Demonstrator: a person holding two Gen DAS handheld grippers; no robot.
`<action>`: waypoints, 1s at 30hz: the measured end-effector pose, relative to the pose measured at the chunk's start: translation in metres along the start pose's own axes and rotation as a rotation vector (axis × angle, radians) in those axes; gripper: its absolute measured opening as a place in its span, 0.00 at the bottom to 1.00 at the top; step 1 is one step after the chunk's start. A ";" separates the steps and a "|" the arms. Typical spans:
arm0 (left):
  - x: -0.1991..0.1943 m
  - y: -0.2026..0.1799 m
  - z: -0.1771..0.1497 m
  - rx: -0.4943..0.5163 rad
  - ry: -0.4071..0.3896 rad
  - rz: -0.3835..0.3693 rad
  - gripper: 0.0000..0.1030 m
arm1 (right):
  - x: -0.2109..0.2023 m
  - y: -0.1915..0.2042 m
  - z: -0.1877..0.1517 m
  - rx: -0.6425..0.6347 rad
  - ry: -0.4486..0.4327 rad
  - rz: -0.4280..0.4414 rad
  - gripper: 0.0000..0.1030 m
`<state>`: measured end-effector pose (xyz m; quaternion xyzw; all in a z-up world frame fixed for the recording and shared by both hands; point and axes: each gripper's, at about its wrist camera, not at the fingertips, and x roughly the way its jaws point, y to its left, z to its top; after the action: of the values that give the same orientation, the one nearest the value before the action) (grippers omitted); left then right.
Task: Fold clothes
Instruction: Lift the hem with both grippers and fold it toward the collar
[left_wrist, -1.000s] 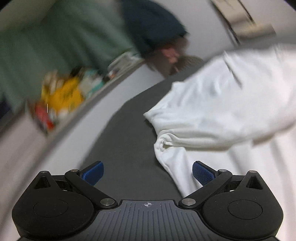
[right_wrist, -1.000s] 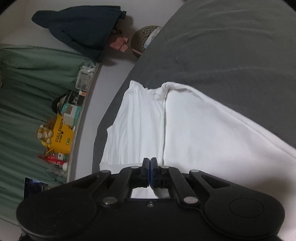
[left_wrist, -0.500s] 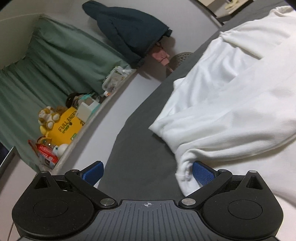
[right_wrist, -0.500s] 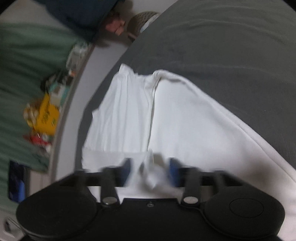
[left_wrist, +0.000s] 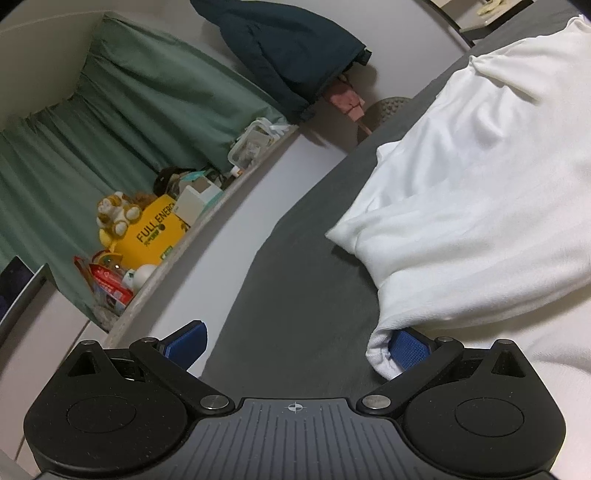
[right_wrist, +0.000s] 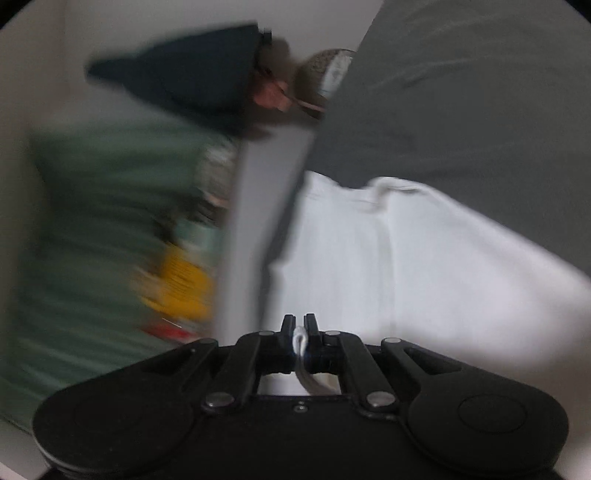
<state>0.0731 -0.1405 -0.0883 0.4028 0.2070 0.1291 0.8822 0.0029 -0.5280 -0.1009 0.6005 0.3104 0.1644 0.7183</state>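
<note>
White garment (left_wrist: 480, 192) lies rumpled on the dark grey bed (left_wrist: 306, 295), its long axis running from near to far right; the left tongs (left_wrist: 295, 343) stand wide apart, the right pad (left_wrist: 408, 347) tucked under a near fold, bare bed between them. Only the blurred right view shows the right tongs (right_wrist: 300, 328) clamped on a pinch of white cloth; open bed lies far right, a cluttered shelf (left_wrist: 177, 236) left.

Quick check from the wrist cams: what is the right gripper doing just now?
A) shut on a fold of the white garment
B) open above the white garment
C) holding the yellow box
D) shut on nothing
A: the right gripper pinches a white fold of the white garment between nearly closed fingers.
</note>
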 end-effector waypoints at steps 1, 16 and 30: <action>0.000 0.000 0.000 0.003 -0.004 0.001 1.00 | -0.005 -0.007 0.001 0.024 -0.030 -0.030 0.05; -0.005 -0.002 0.000 0.025 0.014 -0.002 1.00 | -0.021 -0.045 -0.015 0.062 -0.103 -0.304 0.05; -0.026 0.012 -0.013 0.052 0.016 -0.065 1.00 | -0.016 -0.023 -0.019 -0.182 -0.116 -0.476 0.41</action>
<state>0.0430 -0.1342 -0.0801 0.4177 0.2305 0.0984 0.8734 -0.0245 -0.5289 -0.1211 0.4521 0.3850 -0.0167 0.8044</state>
